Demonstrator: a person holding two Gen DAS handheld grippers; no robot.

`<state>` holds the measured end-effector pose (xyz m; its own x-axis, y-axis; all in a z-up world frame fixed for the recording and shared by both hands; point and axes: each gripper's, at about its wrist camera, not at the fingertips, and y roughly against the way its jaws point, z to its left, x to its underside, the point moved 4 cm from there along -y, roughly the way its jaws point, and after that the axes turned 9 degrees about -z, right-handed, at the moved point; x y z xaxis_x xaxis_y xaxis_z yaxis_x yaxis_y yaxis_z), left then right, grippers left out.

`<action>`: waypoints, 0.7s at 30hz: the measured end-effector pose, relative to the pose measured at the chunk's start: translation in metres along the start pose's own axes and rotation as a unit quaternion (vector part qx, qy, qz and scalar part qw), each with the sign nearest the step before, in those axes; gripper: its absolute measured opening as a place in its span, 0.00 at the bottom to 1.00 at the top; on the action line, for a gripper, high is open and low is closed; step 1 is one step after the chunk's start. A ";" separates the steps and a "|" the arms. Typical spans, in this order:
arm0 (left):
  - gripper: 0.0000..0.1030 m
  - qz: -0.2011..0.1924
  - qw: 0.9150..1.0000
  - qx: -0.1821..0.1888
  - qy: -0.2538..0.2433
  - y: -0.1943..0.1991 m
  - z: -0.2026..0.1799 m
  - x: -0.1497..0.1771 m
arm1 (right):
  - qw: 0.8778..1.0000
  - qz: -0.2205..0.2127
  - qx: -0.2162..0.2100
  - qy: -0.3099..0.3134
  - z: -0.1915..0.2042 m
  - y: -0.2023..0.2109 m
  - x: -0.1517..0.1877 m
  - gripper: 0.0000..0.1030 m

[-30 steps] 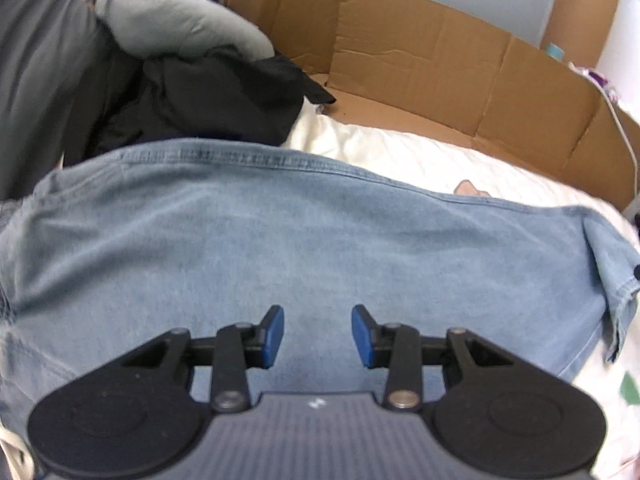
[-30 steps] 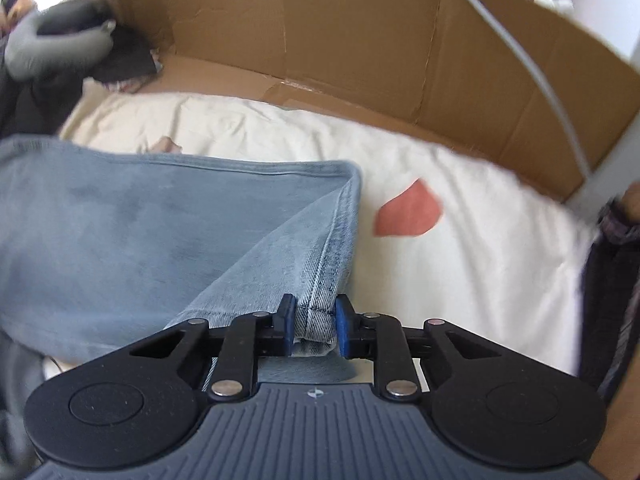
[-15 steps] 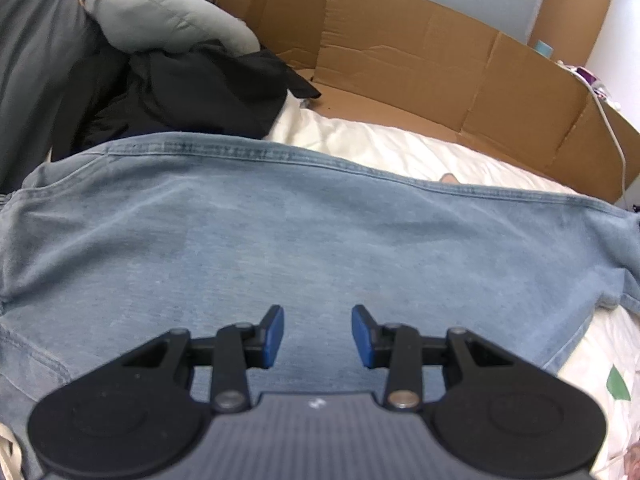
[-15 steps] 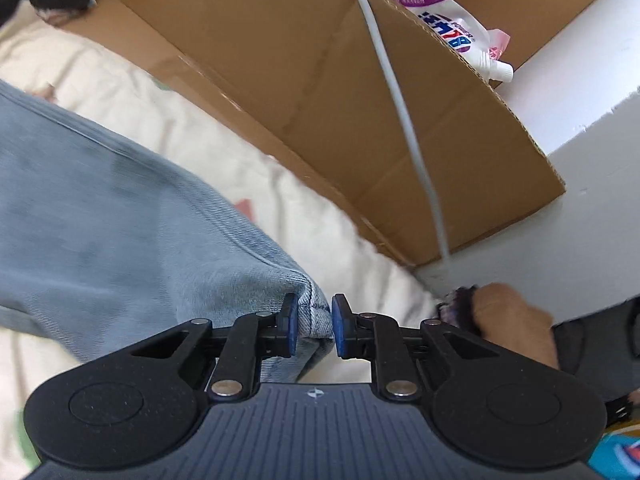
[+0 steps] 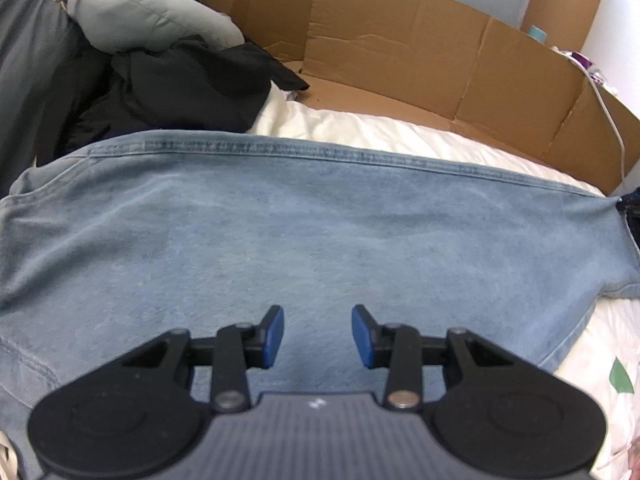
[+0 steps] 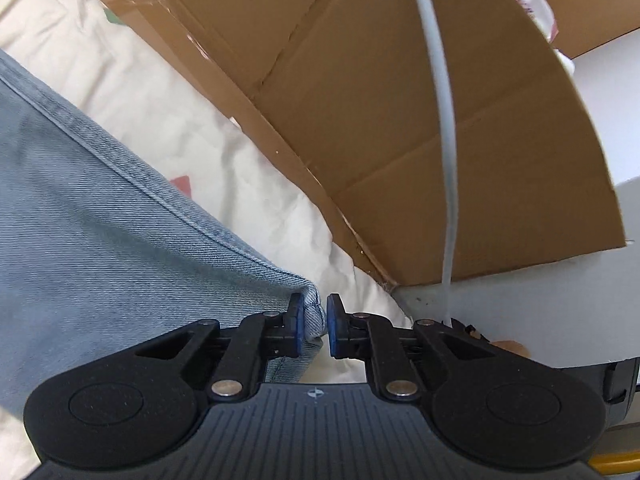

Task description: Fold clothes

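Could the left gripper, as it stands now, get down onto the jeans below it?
Probably yes. The left gripper is open above the jeans, and nothing lies between its pads and the denim. The black clothes lie further back, out of the way.

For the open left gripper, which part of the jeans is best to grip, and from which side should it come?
Probably the far stitched edge of the jeans, approached from above. The cloth directly under the left gripper lies flat with no fold to pinch, whereas that edge is thick. The right gripper already holds the hem corner.
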<state>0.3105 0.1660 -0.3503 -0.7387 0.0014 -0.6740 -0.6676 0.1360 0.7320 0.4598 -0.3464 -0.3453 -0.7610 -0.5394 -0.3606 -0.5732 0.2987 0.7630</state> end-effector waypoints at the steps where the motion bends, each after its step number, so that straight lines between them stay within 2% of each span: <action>1: 0.39 0.001 1.000 0.001 -0.002 -0.001 -0.001 0.000 | 1.000 0.002 0.002 0.000 0.000 -0.003 0.000 0.10; 4: 0.39 0.002 1.000 0.002 -0.009 -0.002 -0.004 0.000 | 1.000 0.011 -0.003 -0.007 0.004 -0.010 0.003 0.17; 5: 0.39 0.002 1.000 0.003 -0.010 -0.002 -0.004 0.000 | 1.000 0.021 -0.010 -0.015 0.002 -0.012 0.005 0.31; 6: 0.39 0.001 1.000 0.003 -0.010 -0.002 -0.005 0.000 | 0.999 0.030 -0.017 -0.023 0.000 -0.013 0.007 0.36; 10: 0.39 -0.001 1.000 0.003 -0.004 -0.002 -0.004 0.000 | 0.996 0.003 -0.048 -0.071 -0.018 0.005 0.012 0.39; 12: 0.39 0.000 1.000 0.004 -0.001 -0.002 -0.004 0.001 | 0.993 -0.015 -0.053 -0.105 -0.027 0.013 0.013 0.45; 16: 0.39 0.004 1.000 0.006 -0.007 -0.002 -0.007 0.002 | 0.972 -0.043 -0.064 -0.223 -0.050 0.014 0.013 0.46; 21: 0.39 0.005 1.000 0.007 -0.008 -0.003 -0.009 0.002 | 0.943 -0.030 -0.056 -0.328 -0.056 -0.011 0.023 0.46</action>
<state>0.3098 0.1565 -0.3531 -0.7433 0.0180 -0.6688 -0.6594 0.1492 0.7369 0.4658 -0.4059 -0.3313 -0.7736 0.0609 -0.6307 -0.6134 0.1777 0.7695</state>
